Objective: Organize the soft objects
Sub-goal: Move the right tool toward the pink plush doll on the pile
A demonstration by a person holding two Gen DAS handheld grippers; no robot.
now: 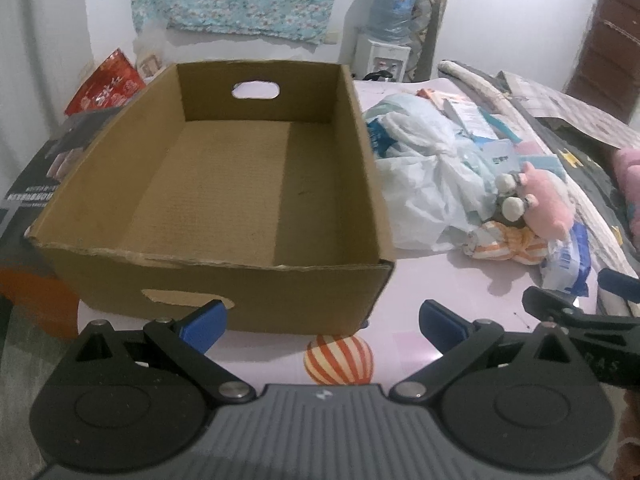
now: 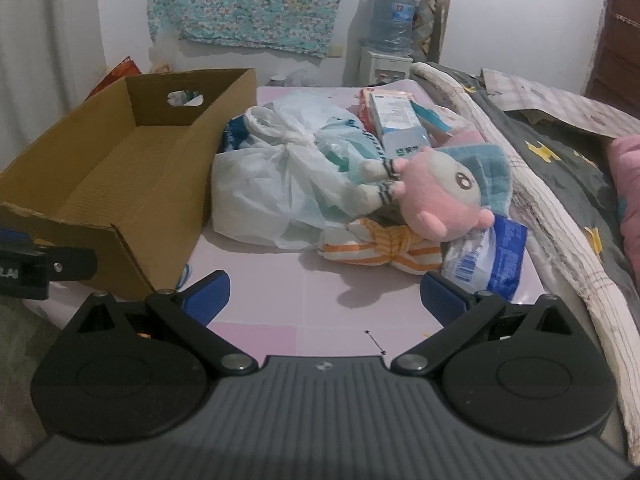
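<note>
Both our grippers, left gripper [image 1: 322, 322] and right gripper [image 2: 325, 294], are wide and empty. The pink plush toy [image 2: 438, 196] looks soft and light; we should squeeze its round middle.

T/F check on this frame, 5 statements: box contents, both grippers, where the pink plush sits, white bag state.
1. The cardboard box is empty. True.
2. The left gripper is shut on the box wall. False: its jaws are open and hold nothing.
3. The right gripper is open and holds nothing. True.
4. The pink plush toy lies inside the box. False: it lies outside, to the right of the box, on the pile and partly on the orange-striped cloth bundle.
5. The white plastic bag is tied in a knot. True.
</note>
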